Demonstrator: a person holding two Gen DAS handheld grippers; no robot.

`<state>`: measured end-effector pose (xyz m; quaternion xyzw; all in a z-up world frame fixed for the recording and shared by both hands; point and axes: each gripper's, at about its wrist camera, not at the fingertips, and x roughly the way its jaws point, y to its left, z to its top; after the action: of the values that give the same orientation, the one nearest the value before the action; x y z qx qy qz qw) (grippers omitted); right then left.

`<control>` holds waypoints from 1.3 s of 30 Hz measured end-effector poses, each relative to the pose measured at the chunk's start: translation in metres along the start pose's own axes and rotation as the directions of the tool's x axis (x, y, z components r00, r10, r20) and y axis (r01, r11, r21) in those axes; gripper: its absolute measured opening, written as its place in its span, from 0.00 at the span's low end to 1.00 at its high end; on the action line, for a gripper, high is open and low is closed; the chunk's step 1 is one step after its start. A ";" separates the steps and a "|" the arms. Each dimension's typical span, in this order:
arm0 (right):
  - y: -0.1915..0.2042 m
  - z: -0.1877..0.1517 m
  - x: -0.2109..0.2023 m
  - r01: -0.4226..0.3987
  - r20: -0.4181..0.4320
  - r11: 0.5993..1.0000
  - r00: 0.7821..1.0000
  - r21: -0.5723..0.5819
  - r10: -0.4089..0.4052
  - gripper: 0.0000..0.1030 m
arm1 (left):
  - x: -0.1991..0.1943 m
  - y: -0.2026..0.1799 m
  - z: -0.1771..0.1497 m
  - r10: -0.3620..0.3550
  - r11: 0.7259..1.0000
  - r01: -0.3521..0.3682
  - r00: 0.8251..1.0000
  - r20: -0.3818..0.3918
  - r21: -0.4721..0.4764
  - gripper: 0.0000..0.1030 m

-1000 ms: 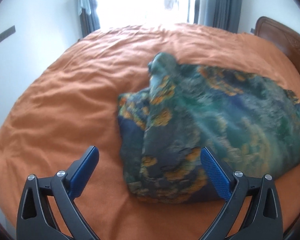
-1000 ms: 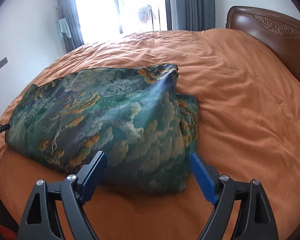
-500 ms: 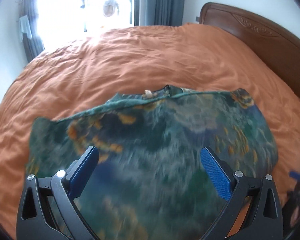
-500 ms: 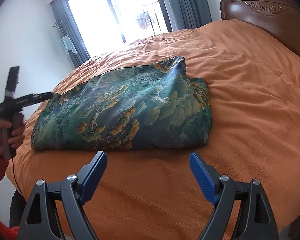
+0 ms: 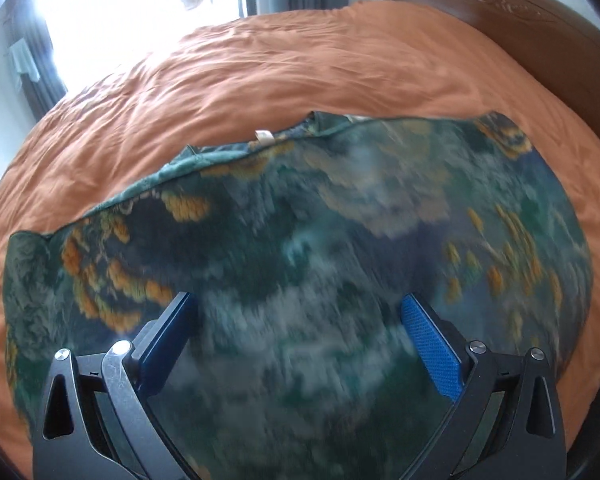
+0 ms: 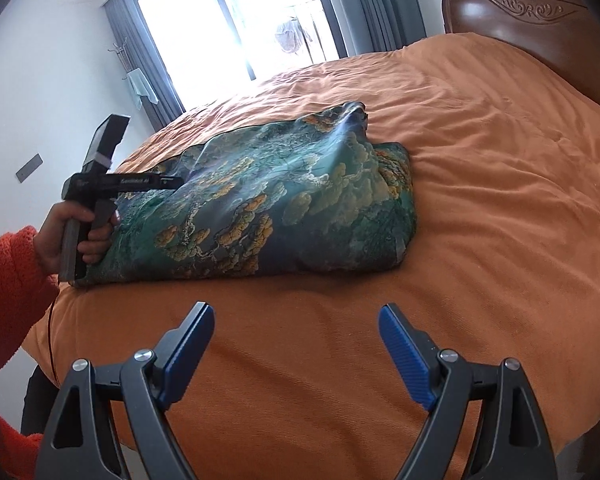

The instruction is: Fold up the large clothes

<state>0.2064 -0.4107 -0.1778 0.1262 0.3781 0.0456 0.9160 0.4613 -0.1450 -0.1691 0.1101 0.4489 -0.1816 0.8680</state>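
A large green-blue garment with orange patterns [image 6: 268,204] lies folded in a thick rectangle on the orange bed cover [image 6: 480,128]. In the left wrist view the garment [image 5: 300,240] fills the frame right below my left gripper [image 5: 298,320], which is open and empty over its near part. In the right wrist view the left gripper body [image 6: 100,184] is at the garment's left end, held by a hand in an orange sleeve. My right gripper [image 6: 296,328] is open and empty, above bare cover in front of the garment.
A dark wooden headboard [image 6: 532,20] stands at the right end of the bed. A bright window with grey curtains [image 6: 240,20] is behind the bed. The bed's near edge [image 6: 60,320] drops off at lower left.
My left gripper swung from the garment's end to over its top and moved closer. My right gripper pulled back from the garment, which now lies farther off. Both stayed open.
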 end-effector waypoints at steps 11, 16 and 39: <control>-0.027 0.003 0.015 0.000 -0.016 0.991 1.000 0.136 0.003 0.84 | -0.064 -0.043 -0.070 -0.132 0.988 0.130 0.991 0.032 0.078 0.99; -0.067 0.025 0.037 -0.041 0.018 0.927 0.999 0.372 0.036 0.85 | -0.072 -0.073 -0.066 -0.229 0.967 0.218 0.971 0.071 0.131 0.99; -0.018 0.071 0.049 -0.014 0.218 0.968 0.975 0.251 -0.043 0.34 | -0.108 -0.085 0.056 -0.456 0.888 0.456 0.890 -0.011 0.056 0.98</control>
<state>0.2910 -0.4329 -0.1673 0.2424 0.2771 -0.0237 0.9295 0.4105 -0.2188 -0.0512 0.0261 0.4559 -0.3932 0.7980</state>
